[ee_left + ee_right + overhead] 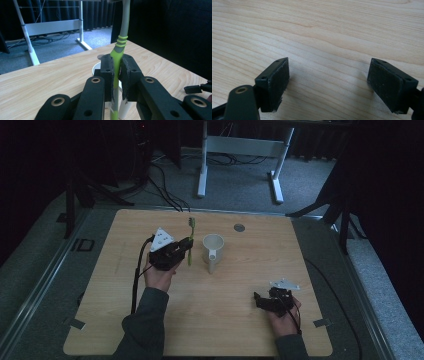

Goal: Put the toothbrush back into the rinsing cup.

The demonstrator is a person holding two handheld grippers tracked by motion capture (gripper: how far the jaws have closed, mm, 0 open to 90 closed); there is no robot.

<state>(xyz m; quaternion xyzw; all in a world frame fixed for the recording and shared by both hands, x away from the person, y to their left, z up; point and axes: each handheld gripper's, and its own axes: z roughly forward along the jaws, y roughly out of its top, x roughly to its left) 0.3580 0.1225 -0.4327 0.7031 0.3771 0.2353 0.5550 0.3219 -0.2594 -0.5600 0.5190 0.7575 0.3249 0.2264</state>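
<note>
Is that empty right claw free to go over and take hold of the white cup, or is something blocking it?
Probably yes. The right claw is open with nothing between its jaws, and bare table lies between it and the cup. The left claw, shut on the green toothbrush, sits on the cup's far side.

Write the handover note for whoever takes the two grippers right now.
Left gripper: shut on the green toothbrush, holding it by the handle just left of the white cup.
Right gripper: open, nothing between its jaws, low over bare table at the near right.
Done: toothbrush picked up.
Left, by my reading: probably set the toothbrush into the cup; it is not in it yet. The cup stands upright, handle toward the person.
</note>
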